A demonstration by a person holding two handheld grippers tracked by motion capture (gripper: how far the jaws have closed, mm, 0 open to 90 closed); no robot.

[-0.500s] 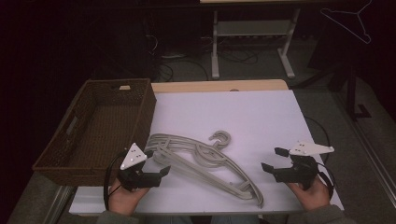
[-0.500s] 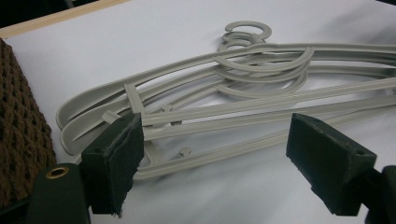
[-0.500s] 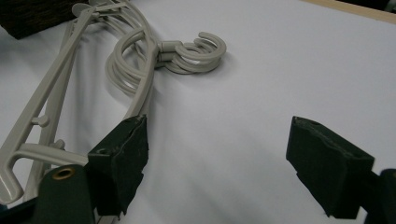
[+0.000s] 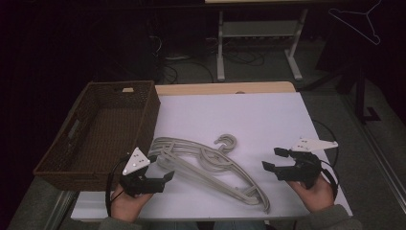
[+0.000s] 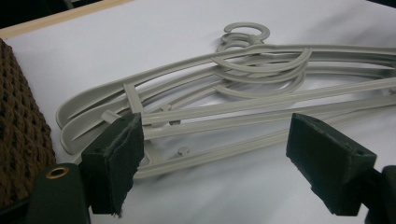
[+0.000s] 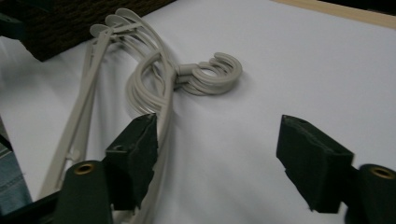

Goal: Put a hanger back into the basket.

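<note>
A stack of grey plastic hangers (image 4: pixel 206 165) lies flat on the white table (image 4: pixel 249 120), hooks pointing to the far side. My left gripper (image 4: pixel 165 178) is open, its tips just short of the stack's left end. In the left gripper view the hangers (image 5: pixel 233 98) lie ahead of the left gripper (image 5: pixel 219 163), whose pads touch nothing. My right gripper (image 4: pixel 272 158) is open too, to the right of the stack and apart from it. In the right gripper view the hangers (image 6: pixel 154 79) run past the left jaw of the right gripper (image 6: pixel 219 158), with bare table between the jaws.
A brown wicker basket (image 4: pixel 103 129) stands at the table's left side, close to the left hand, and shows in the gripper views (image 5: pixel 21 140) (image 6: pixel 70 23). Beyond the wooden far edge (image 4: pixel 225 88) stands a metal rack (image 4: pixel 258 33). A wire hanger (image 4: pixel 356 21) hangs at top right.
</note>
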